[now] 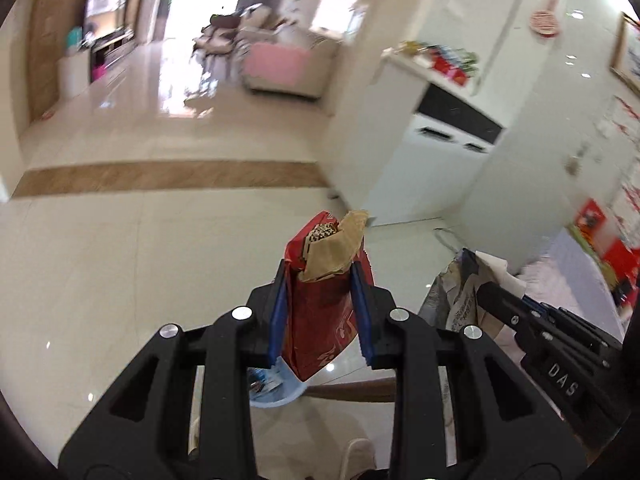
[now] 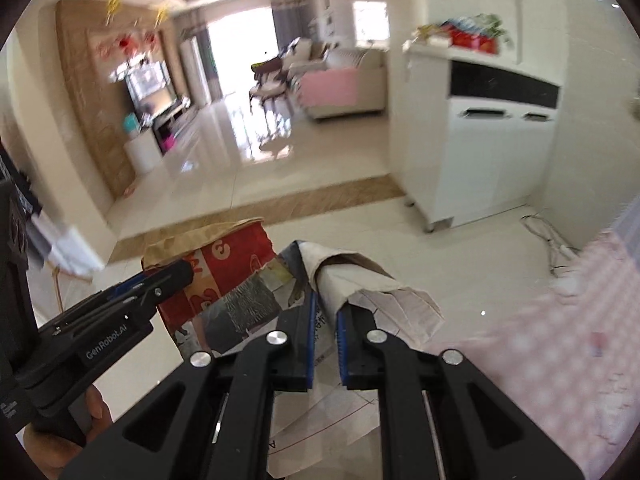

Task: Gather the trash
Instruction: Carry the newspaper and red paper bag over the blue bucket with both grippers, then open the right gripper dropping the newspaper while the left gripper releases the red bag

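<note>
My left gripper (image 1: 320, 276) is shut on a red paper bag (image 1: 320, 320) with brown paper and a speckled scrap sticking out of its top; the blue pads press both its sides. The same red bag (image 2: 228, 268) shows at the left of the right wrist view, with the left gripper (image 2: 176, 276) clamped on it. My right gripper (image 2: 326, 300) is shut on a crumpled white and brown paper wrapper (image 2: 360, 280), which drapes over and under its fingers. In the left wrist view that wrapper (image 1: 460, 292) and the right gripper (image 1: 486, 290) appear at the lower right. Both loads hang above the glossy floor.
A white cabinet (image 2: 488, 152) with a black band stands to the right, with packets on top. A pink patterned cloth surface (image 2: 560, 360) lies at the lower right, and a cable (image 2: 548, 236) lies on the floor near it. A sofa (image 2: 340, 84), chairs and a TV wall are far back. A light blue object (image 1: 276, 388) sits below the left gripper.
</note>
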